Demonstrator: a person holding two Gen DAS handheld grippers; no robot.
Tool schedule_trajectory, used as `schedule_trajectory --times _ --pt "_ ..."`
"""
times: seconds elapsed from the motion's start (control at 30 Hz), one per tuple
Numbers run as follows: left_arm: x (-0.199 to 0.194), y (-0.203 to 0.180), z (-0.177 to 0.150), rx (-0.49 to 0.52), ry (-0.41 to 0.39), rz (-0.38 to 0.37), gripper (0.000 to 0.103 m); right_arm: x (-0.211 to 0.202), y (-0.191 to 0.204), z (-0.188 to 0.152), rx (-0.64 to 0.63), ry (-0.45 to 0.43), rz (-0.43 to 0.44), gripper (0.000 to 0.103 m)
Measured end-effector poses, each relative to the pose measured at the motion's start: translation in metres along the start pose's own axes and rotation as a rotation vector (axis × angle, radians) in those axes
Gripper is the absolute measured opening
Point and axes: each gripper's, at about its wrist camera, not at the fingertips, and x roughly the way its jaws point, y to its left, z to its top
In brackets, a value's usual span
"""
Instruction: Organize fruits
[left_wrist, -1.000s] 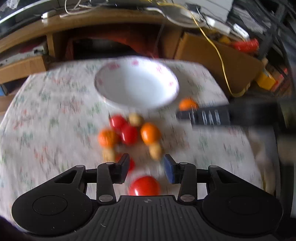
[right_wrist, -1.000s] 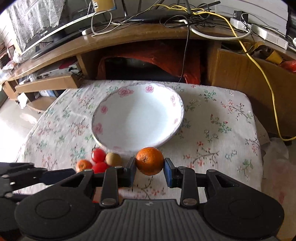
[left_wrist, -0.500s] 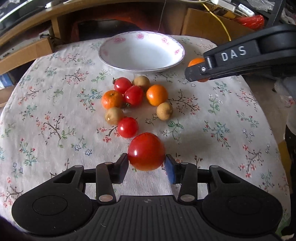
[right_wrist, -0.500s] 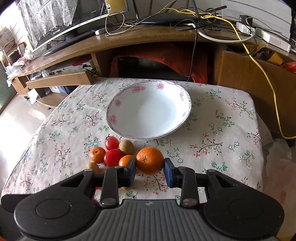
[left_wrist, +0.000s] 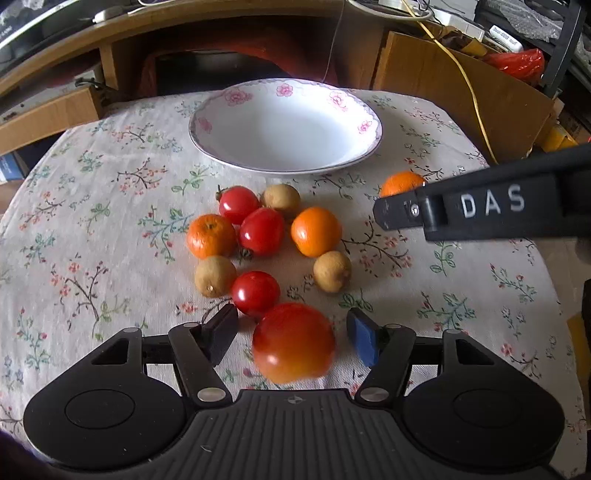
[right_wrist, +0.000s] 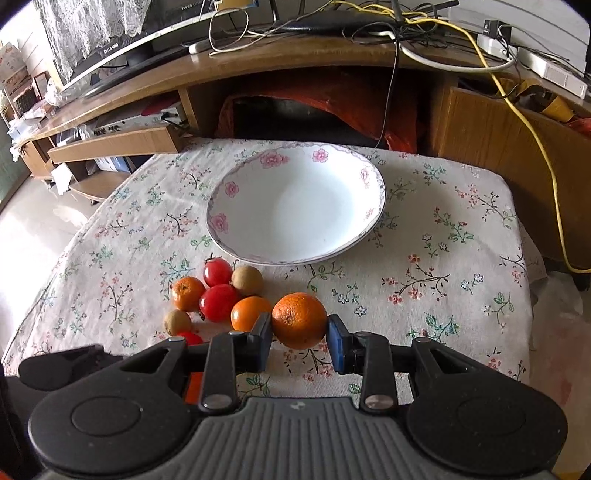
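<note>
Matte black left gripper (left_wrist: 293, 334) and right gripper (right_wrist: 299, 341), alike in build: ribbed grey centre plate, round black housings either side, silver screws at the linkage arms. One black pad, one blue pad (left_wrist: 364, 341) each. White "DAS" lettering (left_wrist: 493, 202) on the right gripper's side; small emblem, perhaps a logo, mid-plate.

So half a second back the left gripper (left_wrist: 291, 332) had its pads clamped on the big tomato (left_wrist: 293, 343), and now the jaws have spread wide with gaps on both sides. The tomato looks motion-blurred and sits lower between the fingers, nearer the camera. The right gripper (right_wrist: 299, 338) with its orange (right_wrist: 300, 320) has pulled further from the plate (right_wrist: 229, 218), towards the tablecloth's (right_wrist: 461, 295) near edge.
</note>
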Motion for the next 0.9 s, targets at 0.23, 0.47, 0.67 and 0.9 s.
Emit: schedule_trajectory --times 0.23,0.47,0.67,0.9 --pt "-0.004 -0.003 -0.001 0.03 0.015 0.018 0.051 0.005 0.0 -0.002 -0.013 0.03 -0.009 0.033" --pt "-0.018 0.007 0.003 -0.027 0.023 -0.018 0.045 0.004 -0.004 0.001 0.006 0.04 0.011 0.033" --pt "-0.024 0.012 0.007 -0.038 0.024 -0.056 0.04 0.003 -0.006 0.004 0.019 0.033 0.011 0.033" --pt "-0.011 0.003 -0.006 0.029 0.072 -0.017 0.052 0.005 -0.004 0.003 0.011 0.041 0.007 0.033"
